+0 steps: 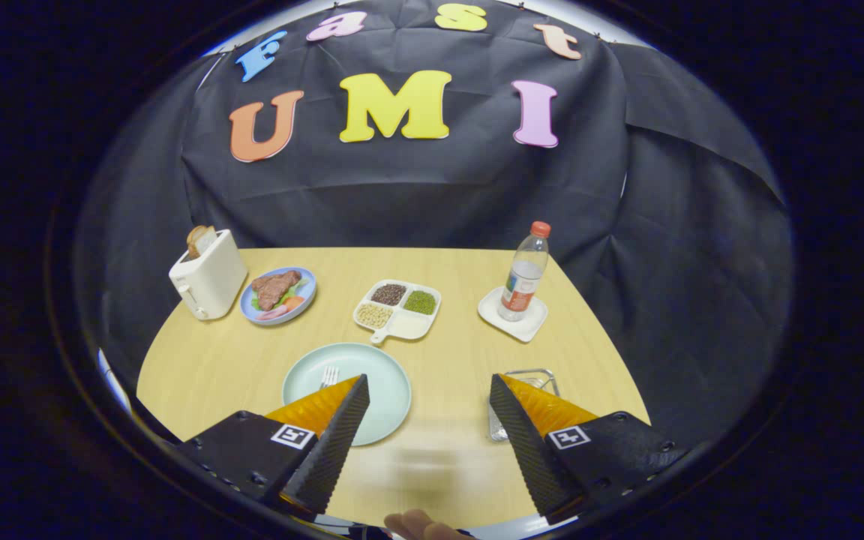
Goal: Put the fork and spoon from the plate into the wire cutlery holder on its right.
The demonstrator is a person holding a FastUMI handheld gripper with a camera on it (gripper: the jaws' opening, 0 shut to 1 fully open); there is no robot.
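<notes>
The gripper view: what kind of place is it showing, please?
Probably a staged dining table in a recording booth: black cloth wall, toaster, plate of food, water bottle. The open tongs hold nothing.

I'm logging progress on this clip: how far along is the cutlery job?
Nothing looks done yet. The fork lies on the plate, its tines showing past one finger; the spoon can't be made out. In hand: nothing, as the gripper is open and holds nothing, hovering above the table between plate and holder. Left: grasp each piece and drop it into the holder.
</notes>
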